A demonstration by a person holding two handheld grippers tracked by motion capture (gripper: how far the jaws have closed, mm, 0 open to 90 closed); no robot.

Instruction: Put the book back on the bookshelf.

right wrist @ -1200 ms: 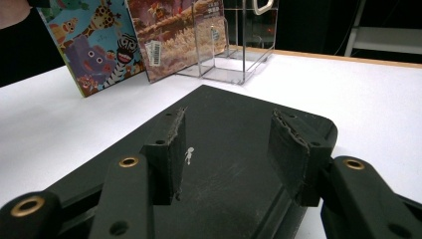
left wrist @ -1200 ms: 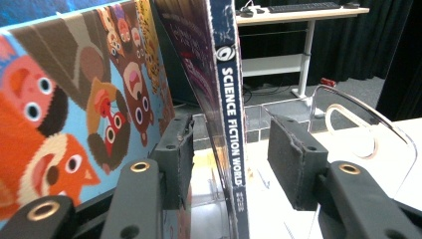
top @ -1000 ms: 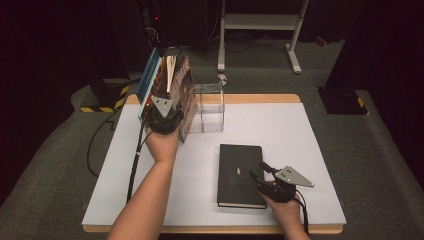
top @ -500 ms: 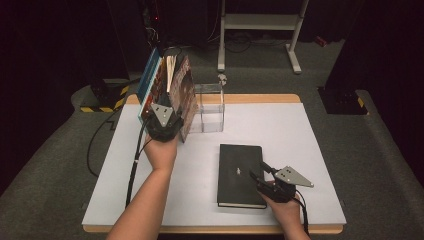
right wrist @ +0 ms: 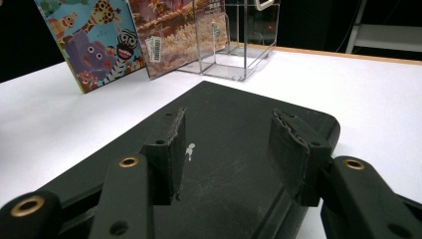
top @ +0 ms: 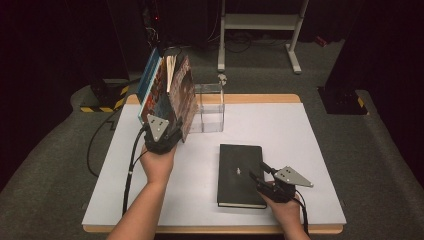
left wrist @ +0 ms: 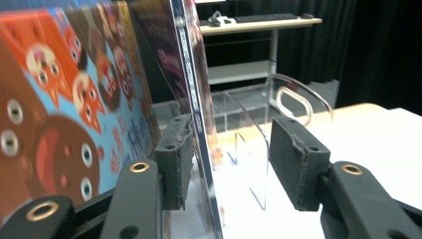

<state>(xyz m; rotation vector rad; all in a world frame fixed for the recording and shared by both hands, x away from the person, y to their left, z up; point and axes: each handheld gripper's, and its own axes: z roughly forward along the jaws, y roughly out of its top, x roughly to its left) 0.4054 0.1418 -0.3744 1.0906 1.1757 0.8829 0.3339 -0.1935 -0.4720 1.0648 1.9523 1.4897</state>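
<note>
Books (top: 170, 95): a leaning row at the table's far left, tipped toward the clear stand (top: 210, 107) beside it.
Left claw (left wrist: 226, 162): we see its jaws partly open, one pad against a thin book's cover, the other pad apart from it, with the stand's clear wall between that pad and the book. Nothing pinched; we read it as propping the row so it does not topple.
Right claw (right wrist: 226, 154): jaws half open, hovering over the black notebook (top: 241, 167), pads apart from it; we cannot tell if they touch the cover.
Notebook: flat, near the front edge of the table (top: 310, 135), well apart from the row; probably next for the stand.
</note>
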